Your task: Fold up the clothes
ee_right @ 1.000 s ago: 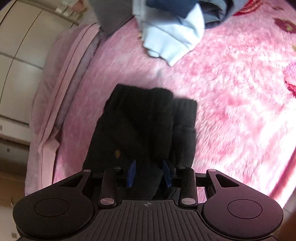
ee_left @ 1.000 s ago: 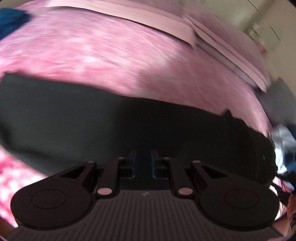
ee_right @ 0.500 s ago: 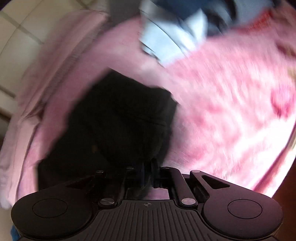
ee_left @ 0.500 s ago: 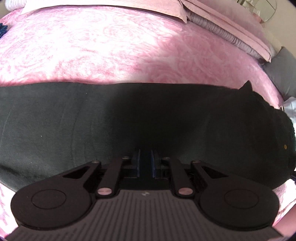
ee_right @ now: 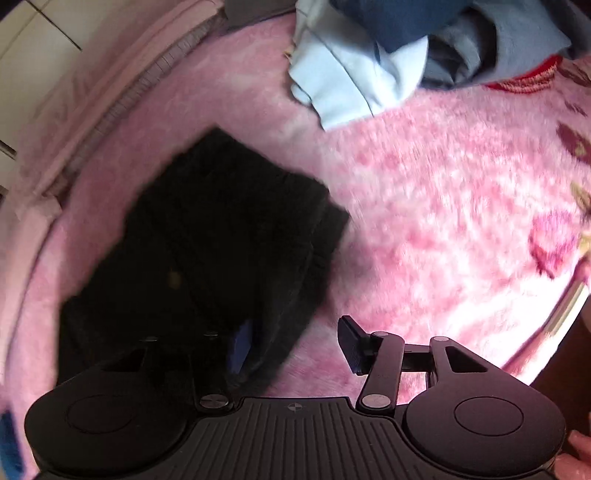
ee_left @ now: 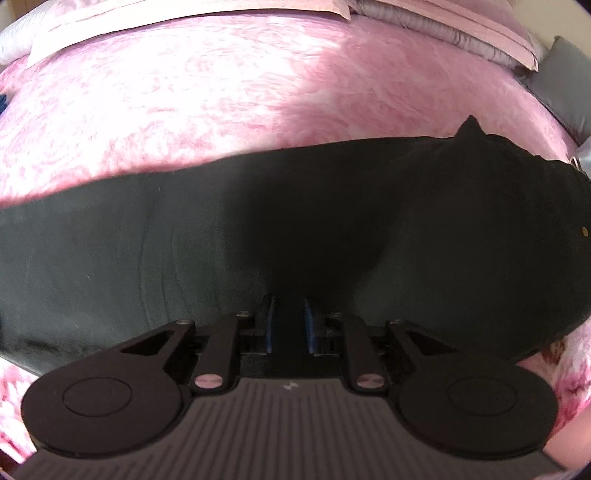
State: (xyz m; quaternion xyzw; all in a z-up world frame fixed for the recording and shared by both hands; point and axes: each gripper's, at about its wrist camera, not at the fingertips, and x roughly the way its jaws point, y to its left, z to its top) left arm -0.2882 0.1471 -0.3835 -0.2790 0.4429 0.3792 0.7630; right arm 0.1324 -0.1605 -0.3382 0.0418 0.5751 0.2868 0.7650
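A black garment (ee_left: 295, 236) lies flat across the pink bedspread (ee_left: 221, 92), folded lengthwise, with a small metal button near its right end. My left gripper (ee_left: 288, 325) sits over its near edge, the blue pads a narrow gap apart with dark cloth between them. In the right wrist view the same garment (ee_right: 221, 240) shows as a folded dark block on the pink blanket (ee_right: 443, 203). My right gripper (ee_right: 295, 347) is open wide over the garment's near right corner and holds nothing.
A pile of unfolded clothes (ee_right: 388, 55), light blue, navy and grey, lies at the far side of the bed. Pink pillows (ee_left: 443, 26) and a grey cushion (ee_left: 565, 81) line the headboard. White wardrobe doors (ee_right: 33, 33) stand beyond the bed's left edge.
My right gripper was shut on the garment half a second ago and has now opened wide, letting it lie. My left gripper's pads have parted slightly. The garment has settled flatter.
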